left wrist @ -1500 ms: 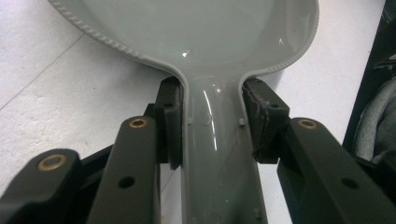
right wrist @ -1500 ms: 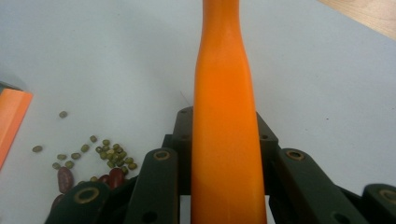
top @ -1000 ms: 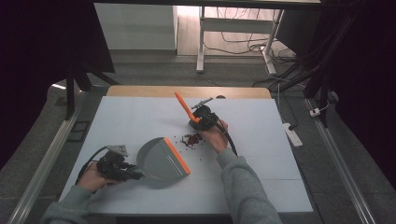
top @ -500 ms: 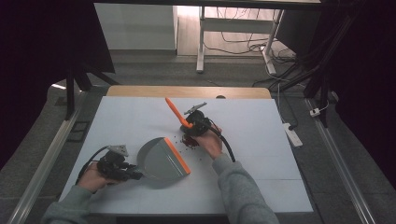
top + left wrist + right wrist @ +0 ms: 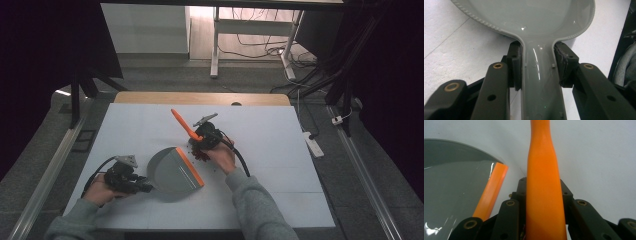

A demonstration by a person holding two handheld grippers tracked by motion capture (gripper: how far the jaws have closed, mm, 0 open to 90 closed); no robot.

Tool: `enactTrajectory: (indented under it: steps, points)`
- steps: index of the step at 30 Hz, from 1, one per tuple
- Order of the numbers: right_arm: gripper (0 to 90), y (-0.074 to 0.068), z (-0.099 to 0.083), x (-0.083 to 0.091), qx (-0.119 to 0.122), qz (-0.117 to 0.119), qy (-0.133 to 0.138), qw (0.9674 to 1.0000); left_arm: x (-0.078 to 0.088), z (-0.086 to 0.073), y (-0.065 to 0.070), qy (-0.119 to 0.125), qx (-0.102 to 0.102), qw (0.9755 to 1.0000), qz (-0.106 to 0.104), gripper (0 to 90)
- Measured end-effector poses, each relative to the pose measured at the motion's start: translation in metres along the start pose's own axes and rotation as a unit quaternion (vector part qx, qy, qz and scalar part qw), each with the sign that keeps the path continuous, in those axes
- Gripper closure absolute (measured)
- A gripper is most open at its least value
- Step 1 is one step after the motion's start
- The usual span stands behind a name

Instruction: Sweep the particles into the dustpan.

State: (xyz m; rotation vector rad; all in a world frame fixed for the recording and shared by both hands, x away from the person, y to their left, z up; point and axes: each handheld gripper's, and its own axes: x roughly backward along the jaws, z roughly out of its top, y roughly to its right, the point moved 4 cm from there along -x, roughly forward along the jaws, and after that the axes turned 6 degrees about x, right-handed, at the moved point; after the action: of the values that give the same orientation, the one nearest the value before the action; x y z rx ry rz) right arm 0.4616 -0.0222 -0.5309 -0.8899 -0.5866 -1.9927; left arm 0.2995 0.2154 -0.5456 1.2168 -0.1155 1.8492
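Observation:
A grey dustpan point(image 5: 172, 172) with an orange lip point(image 5: 190, 166) lies on the white table point(image 5: 280, 150). My left gripper point(image 5: 145, 187) is shut on its handle point(image 5: 540, 82), pads point(image 5: 516, 66) pressing both sides. My right gripper point(image 5: 200, 142) is shut on a brush with an orange handle point(image 5: 181, 123) that slants up and to the left; in the right gripper view the handle point(image 5: 544, 182) rises between the jaws, with the dustpan point(image 5: 451, 185) and its orange lip point(image 5: 490, 190) at the left. Dark red crumbs point(image 5: 202, 154) lie beside the lip under the brush.
A wooden strip point(image 5: 200, 98) runs along the table's far edge. A white power strip point(image 5: 311, 141) lies on the floor at the right. Metal rails point(image 5: 45, 175) flank the table on both sides. A desk frame with cables point(image 5: 250, 40) stands behind.
My right gripper has moved the brush left and nearer, toward the dustpan's lip, pushing the crumbs along. The brush handle now leans further left. My left gripper and the dustpan have stayed put.

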Motion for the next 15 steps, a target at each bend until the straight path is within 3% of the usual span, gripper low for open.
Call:
enactTrajectory:
  steps: [15]
  points:
    - [70.7, -0.0068, 0.0004, -0.0007, 0.002, 0.008, 0.004, 1.0, -0.0006, 0.0004, -0.0001, -0.001, 0.0, 1.0, -0.001, 61.4]
